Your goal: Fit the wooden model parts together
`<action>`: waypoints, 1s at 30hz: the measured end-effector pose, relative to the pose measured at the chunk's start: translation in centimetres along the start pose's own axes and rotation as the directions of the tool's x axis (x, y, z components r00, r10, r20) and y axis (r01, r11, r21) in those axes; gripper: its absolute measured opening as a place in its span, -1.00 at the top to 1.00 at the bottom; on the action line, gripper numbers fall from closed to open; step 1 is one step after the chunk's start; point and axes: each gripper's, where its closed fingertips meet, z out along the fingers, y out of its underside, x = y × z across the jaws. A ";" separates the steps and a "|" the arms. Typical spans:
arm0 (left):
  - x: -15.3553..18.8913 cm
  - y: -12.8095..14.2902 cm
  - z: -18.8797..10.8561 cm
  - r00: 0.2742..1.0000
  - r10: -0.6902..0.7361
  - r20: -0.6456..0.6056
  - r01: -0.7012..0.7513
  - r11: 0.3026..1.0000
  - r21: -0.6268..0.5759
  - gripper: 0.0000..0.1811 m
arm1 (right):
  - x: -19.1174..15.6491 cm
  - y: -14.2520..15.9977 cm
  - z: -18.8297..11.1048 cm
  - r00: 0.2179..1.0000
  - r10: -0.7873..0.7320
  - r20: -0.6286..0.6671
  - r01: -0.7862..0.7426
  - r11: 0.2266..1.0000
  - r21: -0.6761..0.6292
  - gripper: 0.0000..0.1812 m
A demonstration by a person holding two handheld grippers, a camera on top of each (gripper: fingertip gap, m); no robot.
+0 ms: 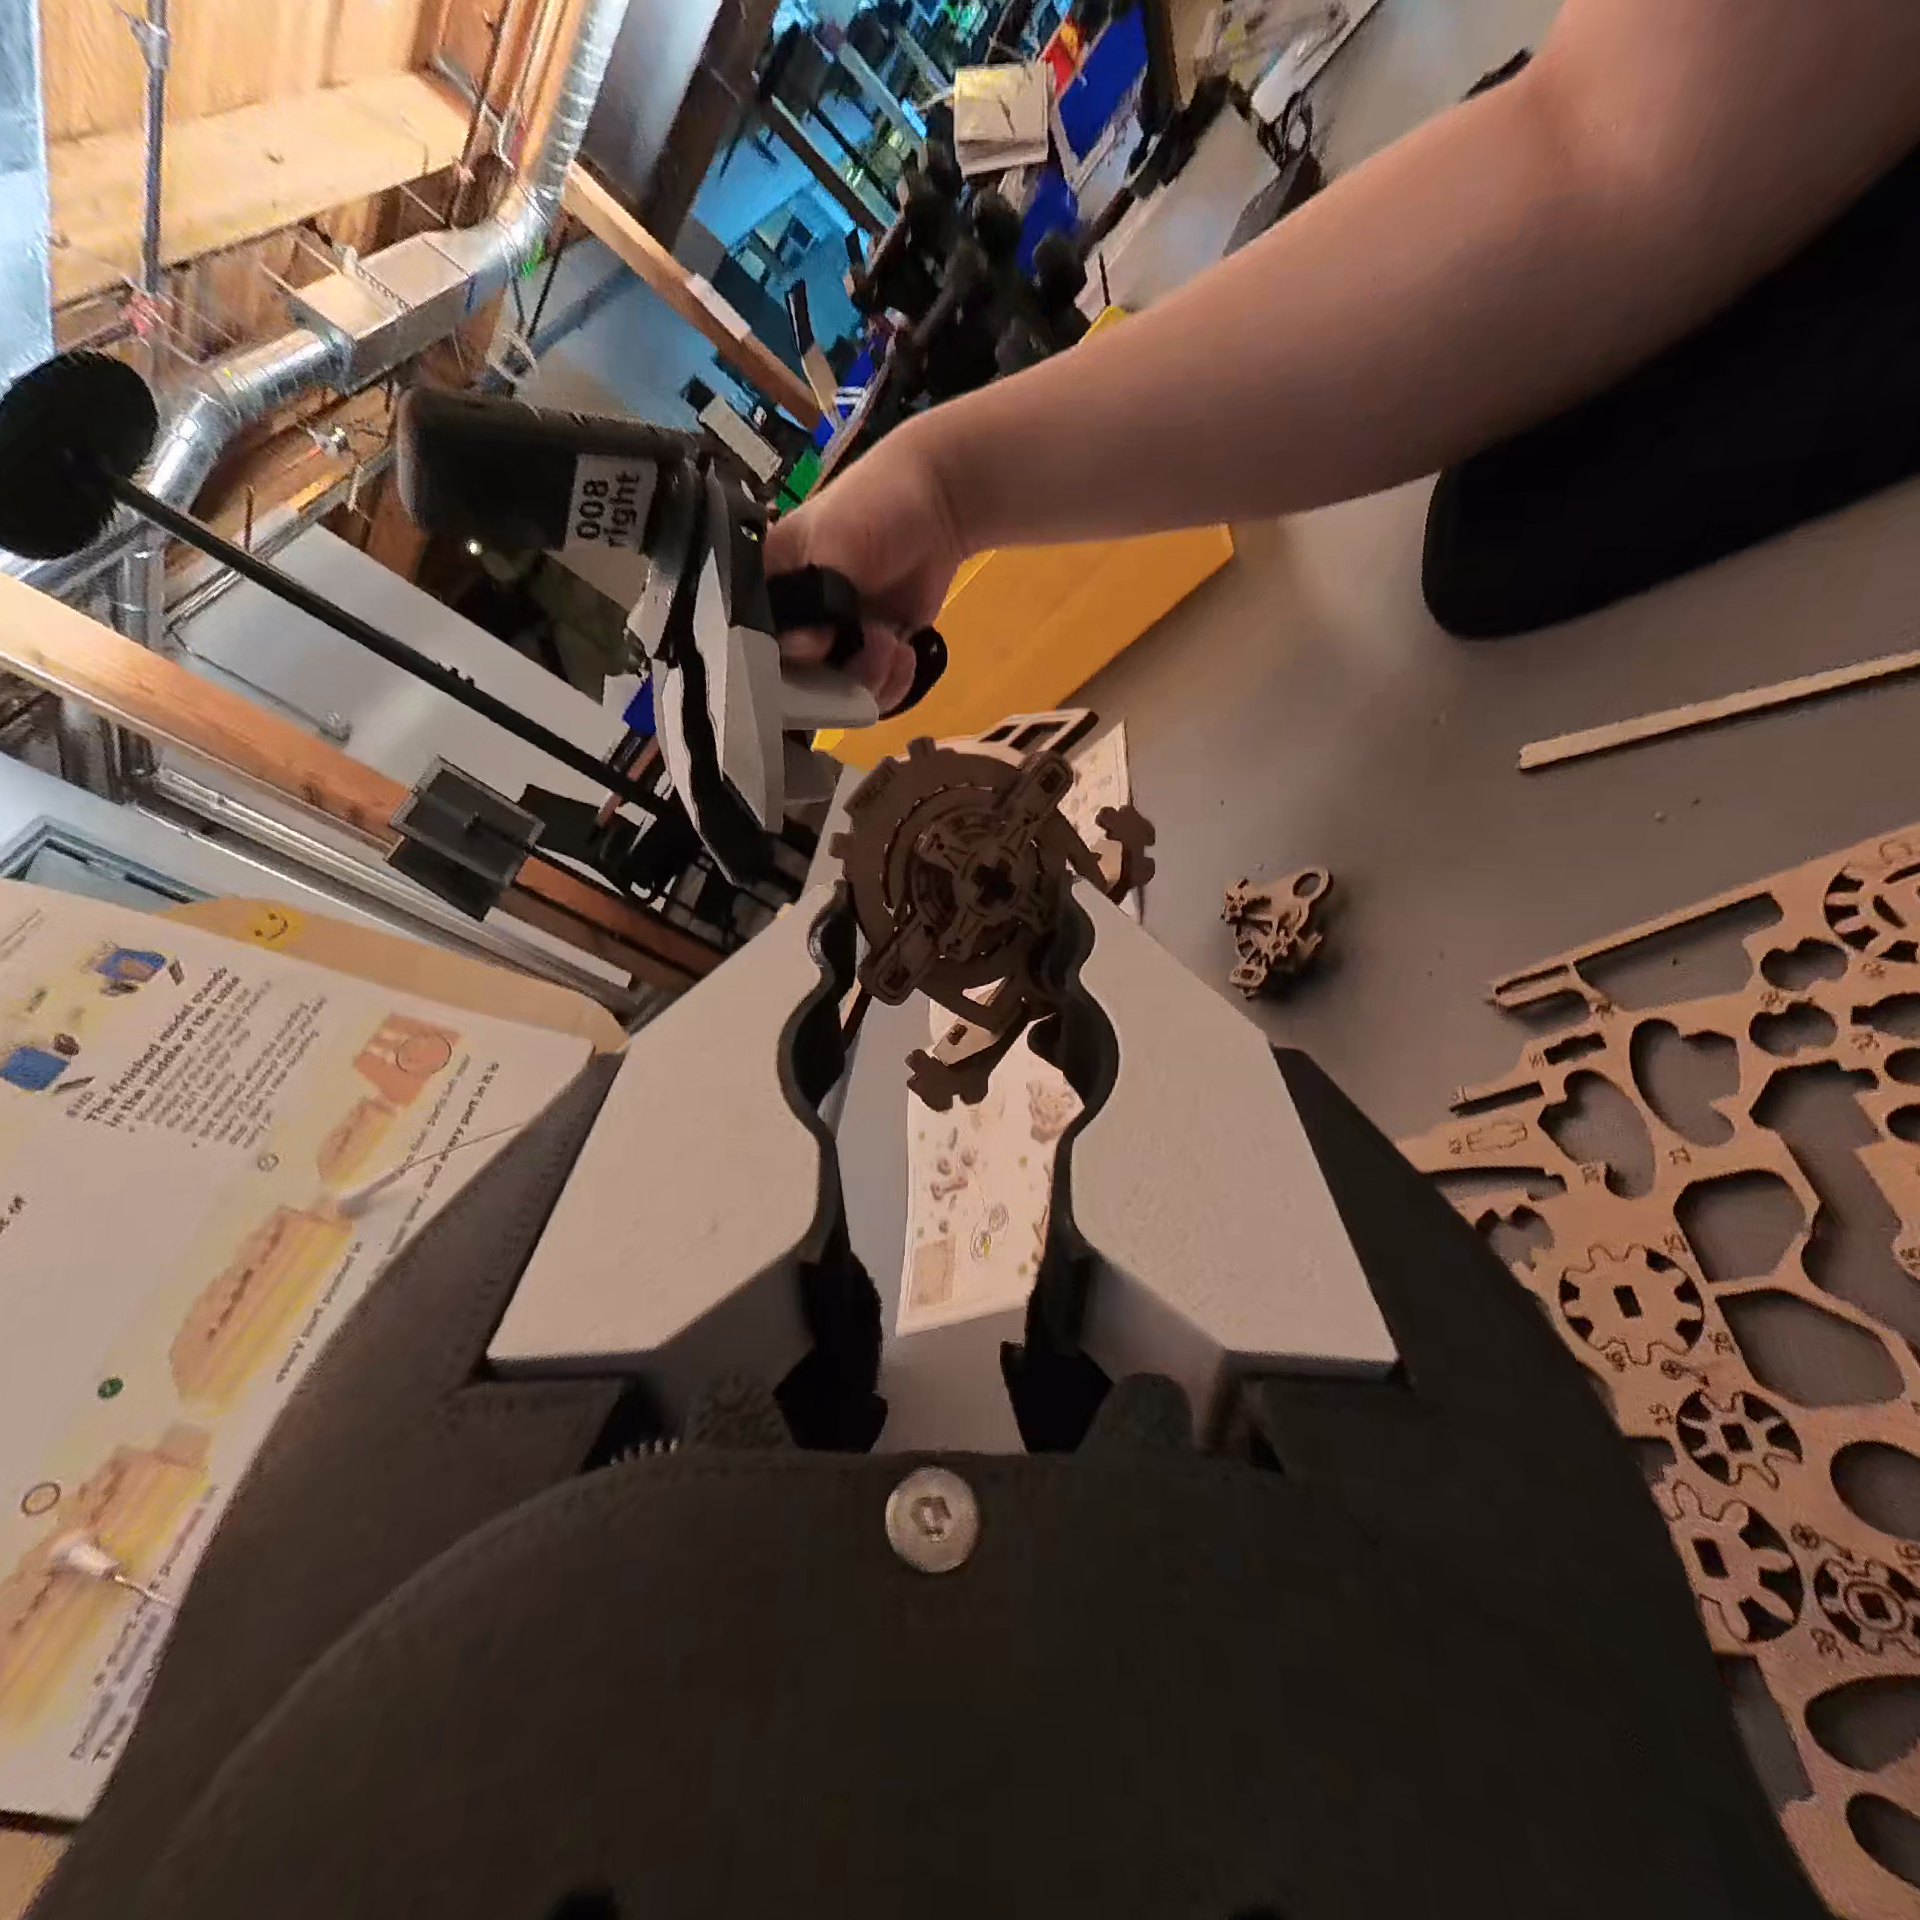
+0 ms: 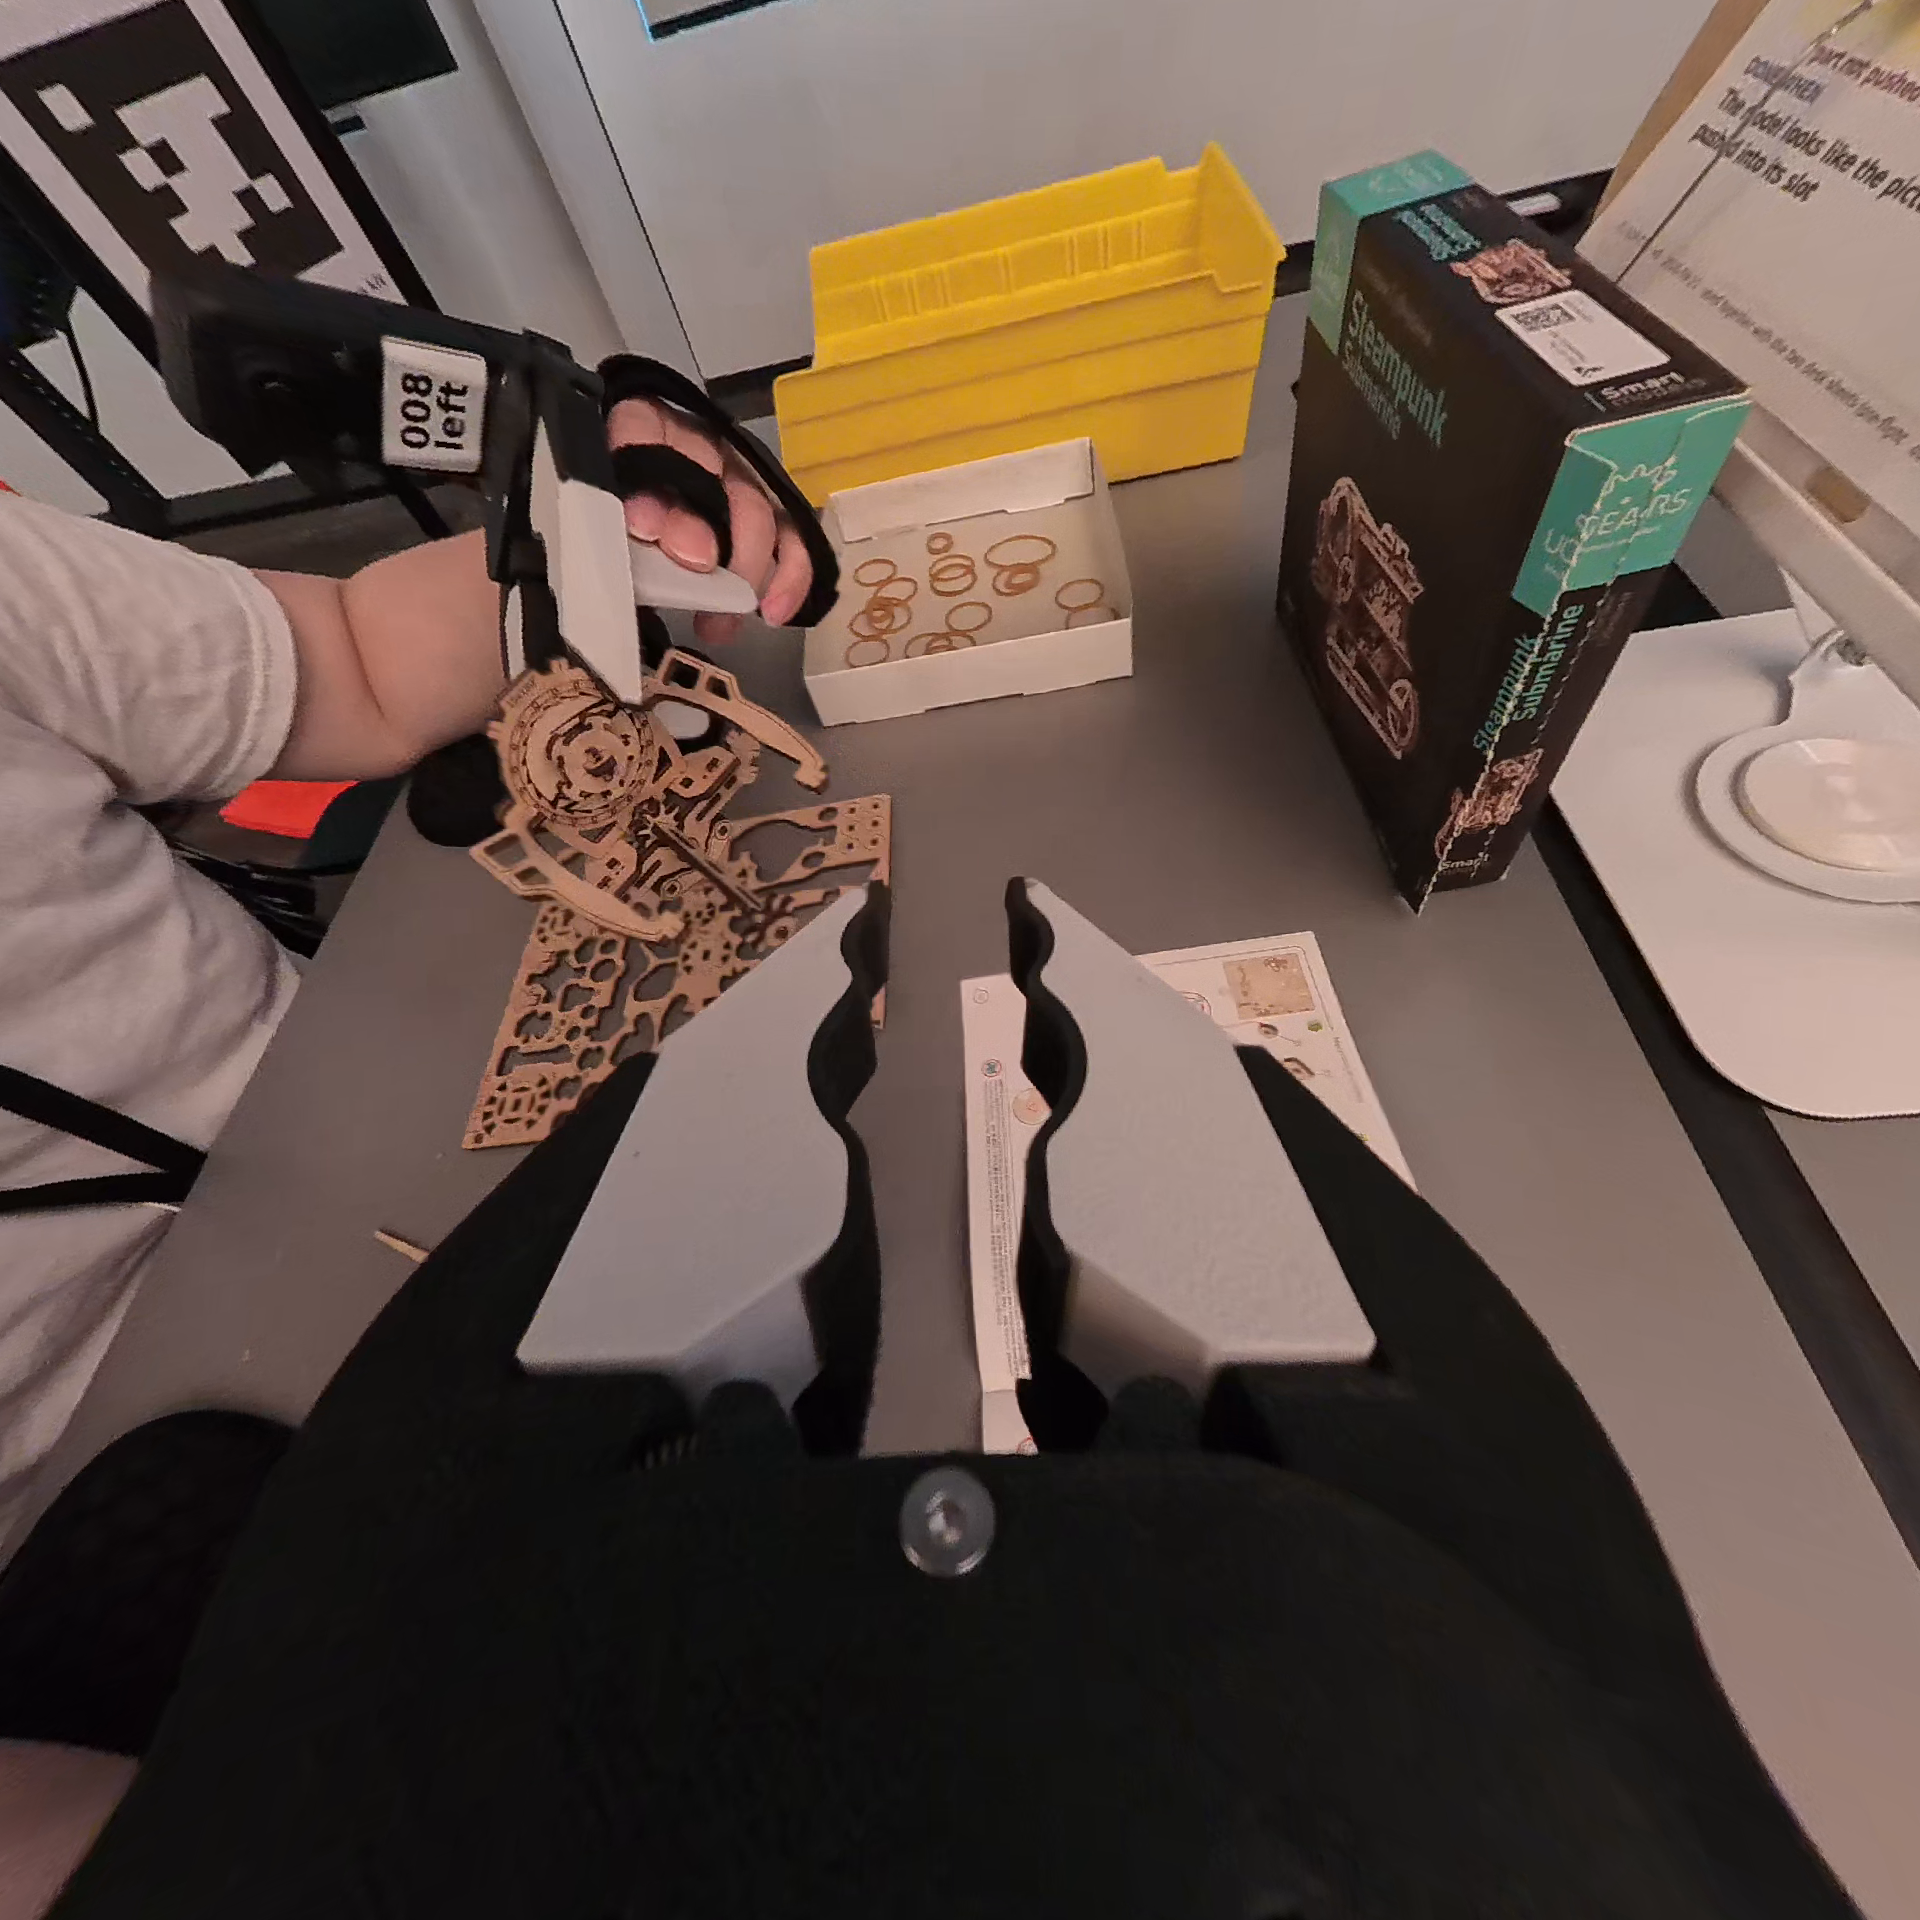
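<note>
Currently we're clamping the wooden sub-assembly [image 1: 961,914] in the left gripper [image 1: 956,935], lifted above the table [image 2: 1195,831]. Right gripper [image 2: 945,914] is hanging parted, empty. Thin laser-cut ply looks light and brittle, so we're favouring the hub over the spokes.

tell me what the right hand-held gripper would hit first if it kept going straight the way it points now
Most likely the bare grey table. The right hand-held gripper is open and empty, angled down at the tabletop, with the paper leaflet just right of that line. The white box of rubber bands lies farther on; depth is hard to judge.
</note>
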 end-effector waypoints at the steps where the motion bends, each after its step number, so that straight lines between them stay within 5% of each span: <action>1: 0.1 -0.3 0.0 1.000 -0.001 -0.003 0.001 1.000 0.010 0.60 | -0.2 -0.1 -0.1 1.000 0.001 0.015 -0.002 1.000 0.007 0.76; 14: 1.6 -5.3 0.6 0.996 -0.029 -0.090 0.042 0.988 0.150 0.60 | -8.5 -2.0 1.8 0.877 -0.117 0.466 0.056 0.988 0.142 0.63; 21: 1.7 -5.8 0.4 0.994 -0.047 -0.103 0.065 0.983 0.173 0.60 | -9.8 -1.1 4.8 0.865 -0.158 0.477 0.143 0.987 0.068 0.70; 24: 1.4 -5.5 0.2 0.994 -0.054 -0.097 0.069 0.984 0.165 0.60 | -10.1 -1.2 5.0 0.857 -0.167 0.488 0.151 0.986 0.072 0.89; 30: 0.4 -4.8 -0.4 0.990 -0.121 -0.072 0.131 0.977 0.166 0.59 | -9.3 -1.7 5.2 0.880 -0.171 0.444 0.148 0.985 0.087 0.92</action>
